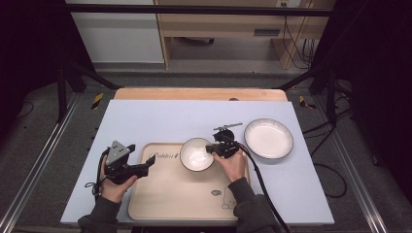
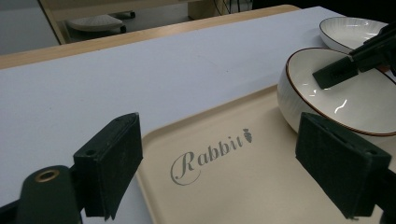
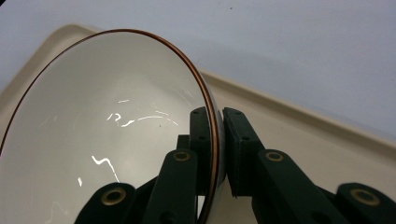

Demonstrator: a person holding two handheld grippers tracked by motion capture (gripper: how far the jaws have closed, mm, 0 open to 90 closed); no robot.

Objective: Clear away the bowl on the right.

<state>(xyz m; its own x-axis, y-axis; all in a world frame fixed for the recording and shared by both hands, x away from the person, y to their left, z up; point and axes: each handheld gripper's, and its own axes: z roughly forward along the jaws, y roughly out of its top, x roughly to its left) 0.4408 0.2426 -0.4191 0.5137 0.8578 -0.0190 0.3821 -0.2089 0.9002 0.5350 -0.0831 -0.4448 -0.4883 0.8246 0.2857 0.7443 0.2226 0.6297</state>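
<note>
A white bowl (image 1: 196,154) with a thin brown rim sits at the far edge of the beige tray (image 1: 170,194). My right gripper (image 1: 214,148) is shut on the bowl's right rim, one jaw inside and one outside; in the right gripper view the rim (image 3: 215,140) runs between the pads. The bowl (image 2: 345,98) also appears at the right of the left gripper view, with the right gripper's jaw over it. My left gripper (image 1: 149,162) stands open at the tray's left edge, nothing between its jaws; it (image 2: 233,163) looks across the tray's "Rabbit" lettering (image 2: 210,154).
A white ribbed plate (image 1: 268,138) lies on the pale blue table cover (image 1: 160,119) to the right of the tray. A cable (image 1: 260,179) trails from the right gripper toward the front edge. Dark stand legs flank the table.
</note>
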